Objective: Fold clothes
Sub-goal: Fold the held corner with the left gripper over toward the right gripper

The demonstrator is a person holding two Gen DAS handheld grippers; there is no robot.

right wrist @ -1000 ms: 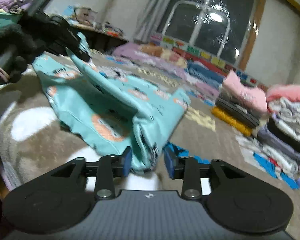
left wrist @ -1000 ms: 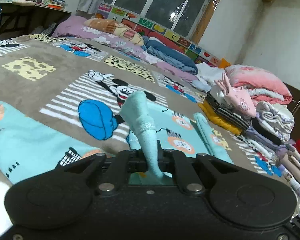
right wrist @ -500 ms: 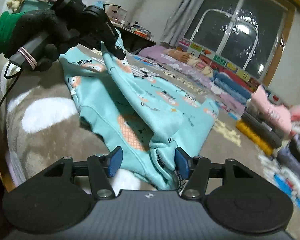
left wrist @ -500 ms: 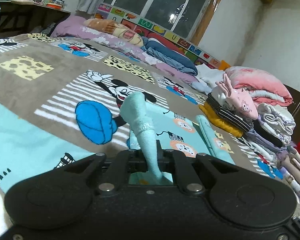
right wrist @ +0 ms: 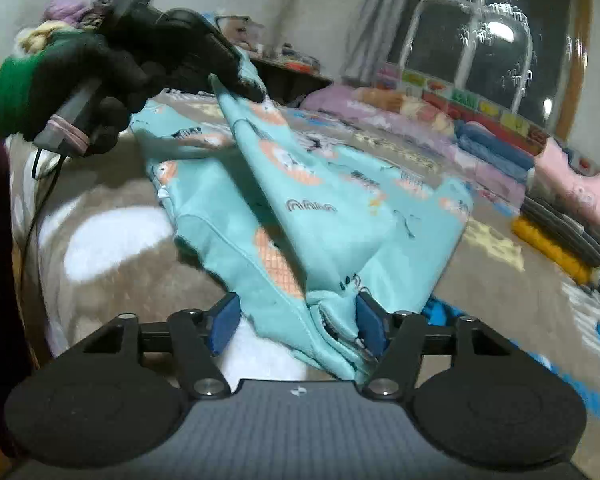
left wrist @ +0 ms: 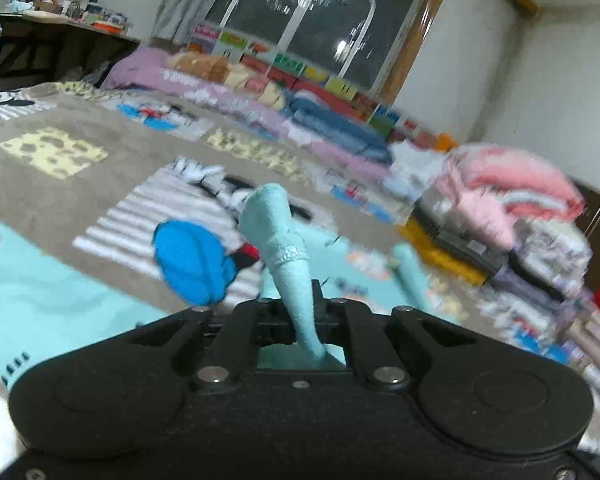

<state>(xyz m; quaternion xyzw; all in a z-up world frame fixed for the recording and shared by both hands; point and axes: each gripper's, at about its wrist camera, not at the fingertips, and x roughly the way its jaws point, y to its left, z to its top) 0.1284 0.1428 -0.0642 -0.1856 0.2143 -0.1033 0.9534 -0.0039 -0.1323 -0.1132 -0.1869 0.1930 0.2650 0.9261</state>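
1. Turquoise garment [right wrist: 300, 208] lies half-lifted on the blanket [right wrist: 112, 264].
2. Right gripper [right wrist: 296, 320], at 6 o'clock, gapes wide around its hem.
3. Left gripper [right wrist: 240, 80], at 11 o'clock, pinches a corner; mid-fold, next carry it across.

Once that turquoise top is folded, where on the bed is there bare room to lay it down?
Bare blanket lies beyond the turquoise top, toward the purple bedding under the window. Another free patch sits at the near edge beside the open right claw. The far side is crowded with stacked folded clothes.
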